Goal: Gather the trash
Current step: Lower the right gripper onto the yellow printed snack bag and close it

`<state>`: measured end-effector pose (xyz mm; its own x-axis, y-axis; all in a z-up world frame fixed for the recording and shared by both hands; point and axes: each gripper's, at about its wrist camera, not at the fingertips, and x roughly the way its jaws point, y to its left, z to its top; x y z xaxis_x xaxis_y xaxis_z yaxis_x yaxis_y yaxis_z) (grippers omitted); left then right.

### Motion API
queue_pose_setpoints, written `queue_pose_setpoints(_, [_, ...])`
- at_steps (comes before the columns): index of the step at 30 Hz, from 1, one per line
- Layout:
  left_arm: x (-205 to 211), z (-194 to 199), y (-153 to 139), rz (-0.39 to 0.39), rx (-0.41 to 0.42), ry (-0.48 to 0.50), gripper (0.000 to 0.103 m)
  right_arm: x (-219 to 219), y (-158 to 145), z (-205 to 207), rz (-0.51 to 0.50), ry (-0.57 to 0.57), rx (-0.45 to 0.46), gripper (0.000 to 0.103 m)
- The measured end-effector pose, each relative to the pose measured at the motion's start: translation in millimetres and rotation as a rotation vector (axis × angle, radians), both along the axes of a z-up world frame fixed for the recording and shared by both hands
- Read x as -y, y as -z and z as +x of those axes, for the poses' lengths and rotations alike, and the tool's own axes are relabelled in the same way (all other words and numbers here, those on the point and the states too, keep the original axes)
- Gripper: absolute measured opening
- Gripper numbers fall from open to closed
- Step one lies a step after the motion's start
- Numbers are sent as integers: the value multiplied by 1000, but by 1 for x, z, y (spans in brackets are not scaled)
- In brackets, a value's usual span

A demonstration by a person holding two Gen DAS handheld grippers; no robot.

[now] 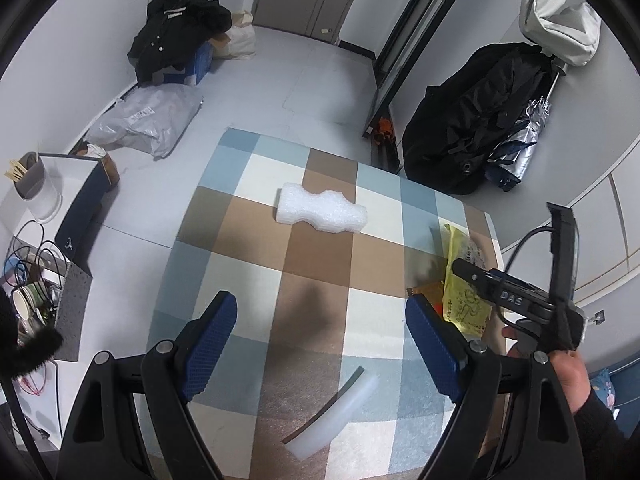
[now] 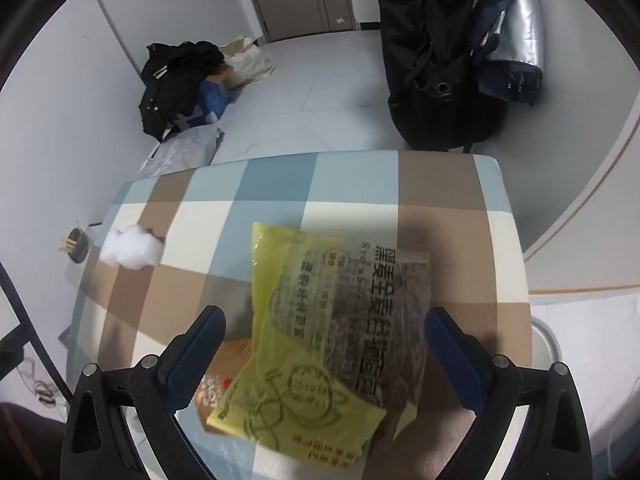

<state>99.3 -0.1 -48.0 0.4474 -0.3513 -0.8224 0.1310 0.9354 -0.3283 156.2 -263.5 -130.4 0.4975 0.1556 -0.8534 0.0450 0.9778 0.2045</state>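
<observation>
A checked cloth covers the table (image 1: 248,264). A white foam block (image 1: 321,212) lies near its far middle; it also shows in the right wrist view (image 2: 132,251) at the left. A white plastic strip (image 1: 336,416) lies close in front of my open, empty left gripper (image 1: 320,332). A yellow and clear food wrapper (image 2: 320,344) lies on the table's right side, partly over a brown packet (image 2: 218,376). My right gripper (image 2: 324,344) is open and hangs just above the wrapper, its jaws astride it. The wrapper (image 1: 464,280) and right gripper body show in the left wrist view.
On the floor lie a grey plastic bag (image 1: 148,118), black clothes on a blue box (image 1: 176,36) and a black bag with a silver umbrella (image 1: 476,120). A side table (image 1: 44,248) with cups and cables stands left. The table's right edge (image 2: 516,240) is near the wrapper.
</observation>
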Motion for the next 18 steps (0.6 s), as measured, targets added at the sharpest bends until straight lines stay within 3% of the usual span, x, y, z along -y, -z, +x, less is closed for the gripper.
queue_pose_setpoints(10, [-1, 9, 7, -4, -35, -14, 84, -7, 10, 6, -80, -11, -33, 99])
queue_pose_setpoints(18, [-1, 9, 7, 16, -30, -18, 84, -14, 5, 0, -109, -40, -3, 60])
